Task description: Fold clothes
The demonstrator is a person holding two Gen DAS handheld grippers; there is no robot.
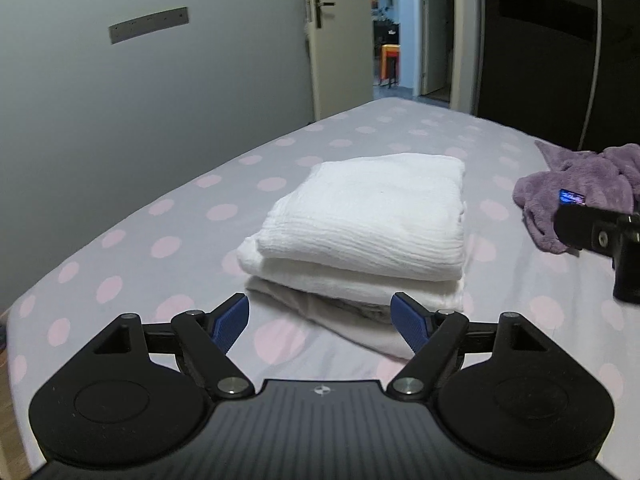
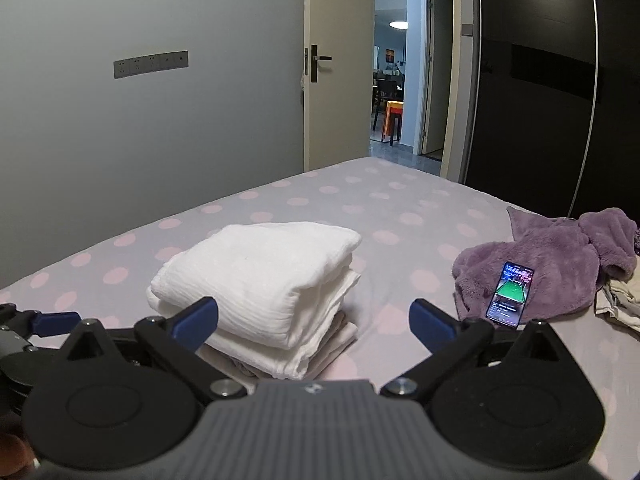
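Two views. Left wrist: the left tool [image 1: 320, 322], spread wide and empty, faces the folded white stack [image 1: 360, 232] on the bed [image 1: 120, 216]. Right wrist: the right tool [image 2: 314, 320], equally wide, is nearer the unfolded purple garment [image 2: 552, 260] lying rightward.

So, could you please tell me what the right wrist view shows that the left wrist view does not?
Only the right wrist view shows the full lit screen of the phone lying on the purple fleece, and a beige garment beside it. Only the left wrist view shows the right gripper's body from the side, hiding most of the phone. Both show the folded white stack on the dotted bed, the open door, and each camera's own open gripper: left gripper, right gripper.
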